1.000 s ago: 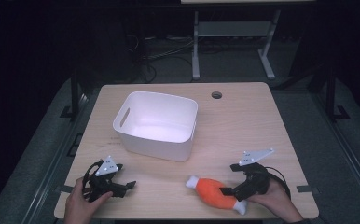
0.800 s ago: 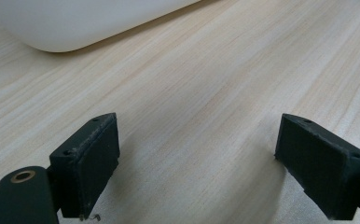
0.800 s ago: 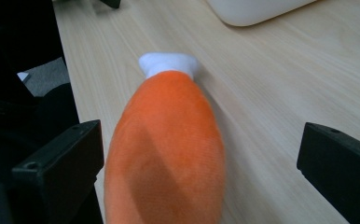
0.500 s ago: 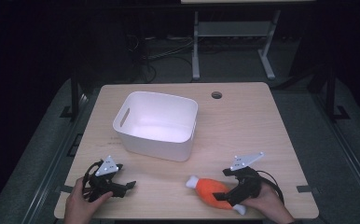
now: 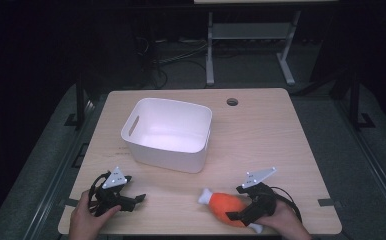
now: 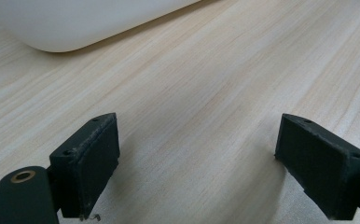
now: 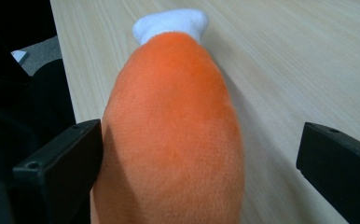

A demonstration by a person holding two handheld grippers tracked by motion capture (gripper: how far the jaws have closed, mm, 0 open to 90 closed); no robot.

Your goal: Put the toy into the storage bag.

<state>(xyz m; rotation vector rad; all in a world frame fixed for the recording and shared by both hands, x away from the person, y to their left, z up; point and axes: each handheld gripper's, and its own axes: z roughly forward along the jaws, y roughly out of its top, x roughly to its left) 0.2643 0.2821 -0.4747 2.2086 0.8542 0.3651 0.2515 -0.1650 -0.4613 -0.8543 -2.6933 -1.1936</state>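
Observation:
An orange plush drumstick (image 5: 220,201) with white ends lies near the table's front edge, right of centre. My right gripper (image 5: 237,204) is open around its rear half. In the right gripper view the toy (image 7: 173,126) fills the gap; the left jaw touches its side and the right jaw stands clear of it. My right gripper (image 7: 206,149) rests low over the table. My left gripper (image 5: 135,201) sits at the front left, open, pointing right. In the left gripper view my left gripper (image 6: 201,144) has only bare wood between its jaws.
A white plastic bin (image 5: 131,131) with handle slots stands in the middle of the wooden table (image 5: 261,135), its wall (image 6: 89,23) just ahead of the left gripper. A cable hole (image 5: 232,102) is at the back. The front edge is close to both hands.
My right gripper has slid left along the drumstick, so its open jaws now straddle the toy. The left gripper and the bin have stayed put.

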